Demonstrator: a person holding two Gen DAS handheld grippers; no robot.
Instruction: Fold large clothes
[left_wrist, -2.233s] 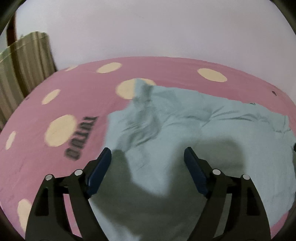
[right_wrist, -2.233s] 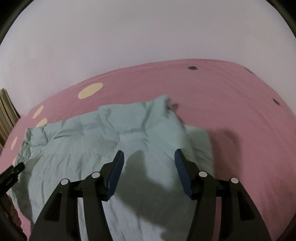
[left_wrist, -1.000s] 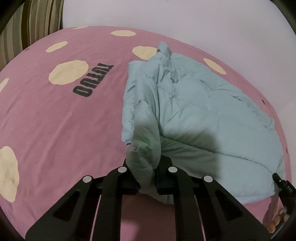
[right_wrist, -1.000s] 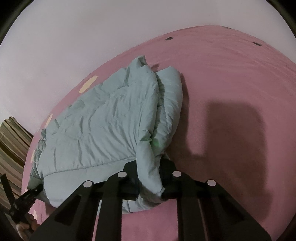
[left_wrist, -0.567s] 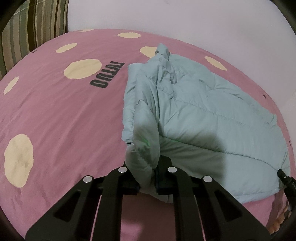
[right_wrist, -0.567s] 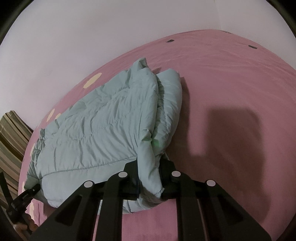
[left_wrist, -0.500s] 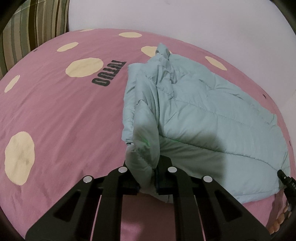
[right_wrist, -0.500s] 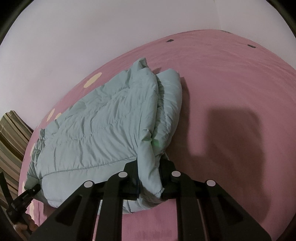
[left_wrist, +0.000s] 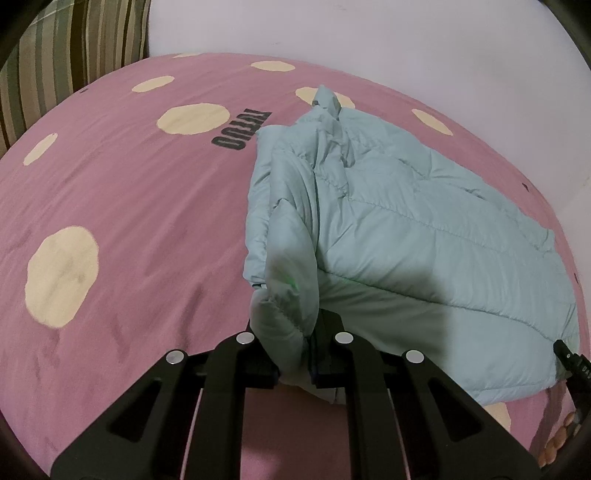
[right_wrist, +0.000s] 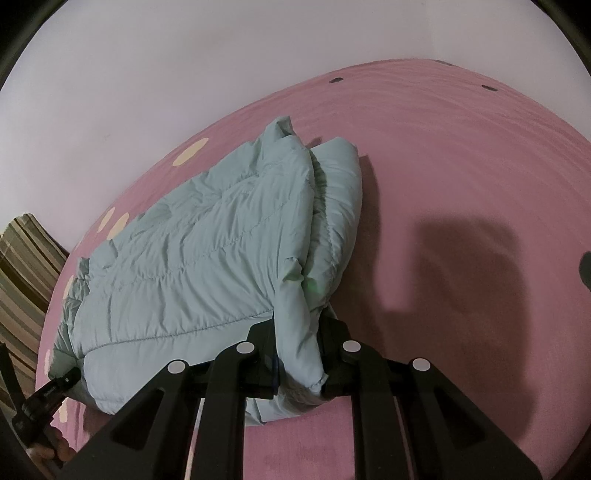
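Currently both of my grippers are clamped on the near edge of the padded jacket.

My left gripper (left_wrist: 291, 354) has its jaws nearly closed on a bunched corner of the pale green jacket (left_wrist: 424, 236); my right gripper (right_wrist: 299, 363) pinches the opposite near corner in the same manner. The jacket lies doubled over on the pink bedspread (left_wrist: 129, 206), its far end toward the white wall (right_wrist: 147, 74). A striped curtain (left_wrist: 55, 55) hangs at the bed's left.
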